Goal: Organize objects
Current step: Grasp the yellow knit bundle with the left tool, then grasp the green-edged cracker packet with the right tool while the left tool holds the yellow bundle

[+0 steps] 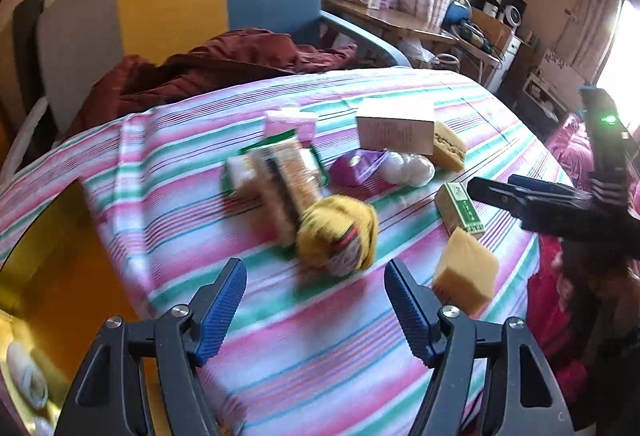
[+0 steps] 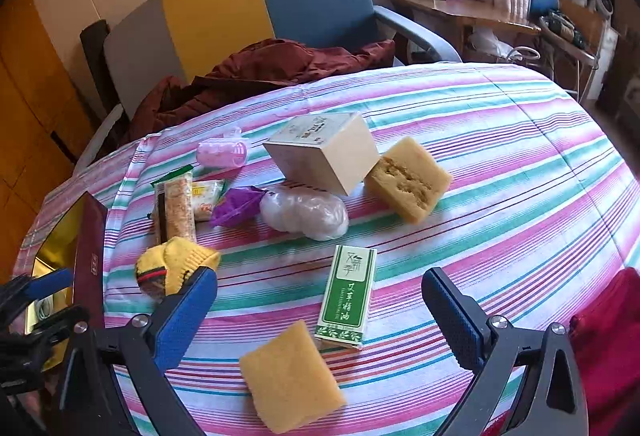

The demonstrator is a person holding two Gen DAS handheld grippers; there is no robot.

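Loose objects lie on a striped cloth (image 2: 500,171). My left gripper (image 1: 316,288) is open and empty, just short of a rolled yellow sock (image 1: 340,236), which also shows in the right wrist view (image 2: 176,268). My right gripper (image 2: 320,300) is open and empty, with a green carton (image 2: 347,296) and a yellow sponge (image 2: 292,376) between its fingers' line of sight. The right gripper also shows in the left wrist view (image 1: 492,191). Further back lie snack packets (image 2: 176,207), a purple wrapper (image 2: 236,205), a white bag (image 2: 304,213), a beige box (image 2: 324,151), a second sponge (image 2: 408,177) and a pink roller (image 2: 222,152).
An open gold-lined box (image 1: 52,268) with a dark red lid (image 2: 90,256) stands at the left edge. A maroon garment (image 2: 260,71) lies on a blue, yellow and grey sofa (image 2: 224,7) behind. A red cloth (image 2: 612,340) hangs at the right edge. A cluttered desk (image 2: 460,9) stands far right.
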